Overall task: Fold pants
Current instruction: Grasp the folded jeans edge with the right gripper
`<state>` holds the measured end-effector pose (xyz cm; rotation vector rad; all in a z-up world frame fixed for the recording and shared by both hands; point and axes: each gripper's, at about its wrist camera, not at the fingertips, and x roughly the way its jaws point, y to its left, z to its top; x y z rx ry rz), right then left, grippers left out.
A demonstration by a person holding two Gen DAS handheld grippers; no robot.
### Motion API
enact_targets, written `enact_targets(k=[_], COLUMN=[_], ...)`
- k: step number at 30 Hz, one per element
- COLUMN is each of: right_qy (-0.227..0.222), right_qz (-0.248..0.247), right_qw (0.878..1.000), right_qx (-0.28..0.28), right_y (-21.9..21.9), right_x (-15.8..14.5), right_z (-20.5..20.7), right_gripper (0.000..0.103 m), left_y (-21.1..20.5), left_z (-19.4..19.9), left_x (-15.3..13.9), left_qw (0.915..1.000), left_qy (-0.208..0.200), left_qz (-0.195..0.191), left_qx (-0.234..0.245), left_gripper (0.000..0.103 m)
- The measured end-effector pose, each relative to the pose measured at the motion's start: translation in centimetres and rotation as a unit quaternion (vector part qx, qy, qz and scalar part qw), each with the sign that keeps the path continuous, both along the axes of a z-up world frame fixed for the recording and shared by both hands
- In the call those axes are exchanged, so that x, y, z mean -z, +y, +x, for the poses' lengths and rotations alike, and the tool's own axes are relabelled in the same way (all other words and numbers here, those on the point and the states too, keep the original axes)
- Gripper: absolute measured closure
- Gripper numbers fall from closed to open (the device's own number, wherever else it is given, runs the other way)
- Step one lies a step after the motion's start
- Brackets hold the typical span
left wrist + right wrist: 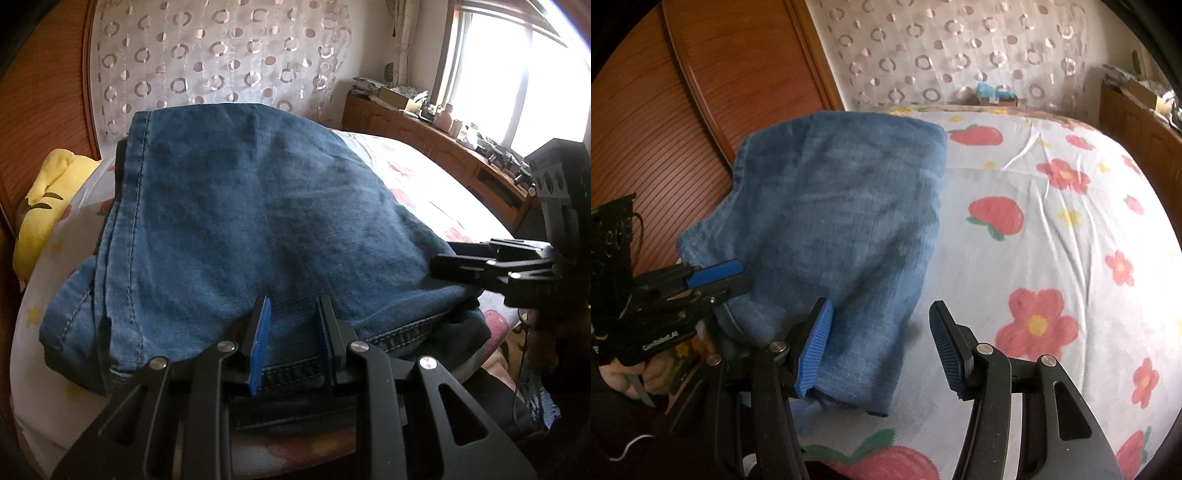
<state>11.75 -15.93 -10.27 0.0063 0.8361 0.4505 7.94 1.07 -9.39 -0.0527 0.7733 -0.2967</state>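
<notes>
Blue denim pants lie folded in a thick stack on the bed; they also show in the right wrist view. My left gripper is low over the near hem, its blue pads a small way apart, with denim between and under them. In the right wrist view the left gripper sits at the stack's left edge, and whether it pinches cloth is unclear. My right gripper is open, its left pad touching the stack's near right corner. It also shows in the left wrist view.
The bed sheet has red flowers and strawberries, and spreads to the right of the pants. A wooden headboard is at the left. A yellow plush lies by the pillow end. A wooden cabinet with clutter runs under the window.
</notes>
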Motion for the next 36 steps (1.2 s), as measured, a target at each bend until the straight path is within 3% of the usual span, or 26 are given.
enact_targets(k=[6, 7, 8, 10, 19, 26, 30, 36], right_qy=[0.001, 0.002, -0.001, -0.011, 0.000, -0.017, -0.033, -0.055], right_qz=[-0.016, -0.021, -0.028, -0.046, -0.013, 0.005, -0.015, -0.017], right_qw=[1.000, 1.000, 0.999, 0.998, 0.999, 0.999, 0.997, 0.995], right_qx=[-0.005, -0.016, -0.026, -0.028, -0.034, -0.051, -0.062, -0.079], right_y=[1.2, 1.6, 2.2, 2.8, 2.4, 2.1, 3.2, 4.8], right_x=[0.3, 0.3, 0.3, 0.2, -0.7, -3.3, -4.8, -7.5], right_z=[0.3, 0.3, 0.2, 0.1, 0.6, 0.2, 0.1, 0.4], right_gripper=[0.048, 0.061, 0.068, 0.071, 0.083, 0.086, 0.087, 0.088], left_y=[0.4, 0.4, 0.4, 0.6, 0.8, 1.1, 1.8, 3.3], left_z=[-0.1, -0.1, -0.1, -0.2, -0.3, -0.3, -0.4, -1.6], left_x=[0.2, 0.2, 0.2, 0.3, 0.5, 0.2, -0.4, -2.6], left_qw=[1.0000, 1.0000, 1.0000, 1.0000, 0.9999, 0.9998, 0.9997, 0.9987], left_qy=[-0.002, -0.004, -0.004, -0.006, -0.005, -0.003, -0.003, -0.029], left_qz=[-0.005, -0.005, -0.004, -0.006, -0.008, -0.019, -0.026, -0.038], left_qx=[-0.002, -0.002, -0.002, -0.002, -0.002, 0.000, -0.002, -0.016], left_gripper=[0.080, 0.080, 0.080, 0.079, 0.079, 0.079, 0.079, 0.079])
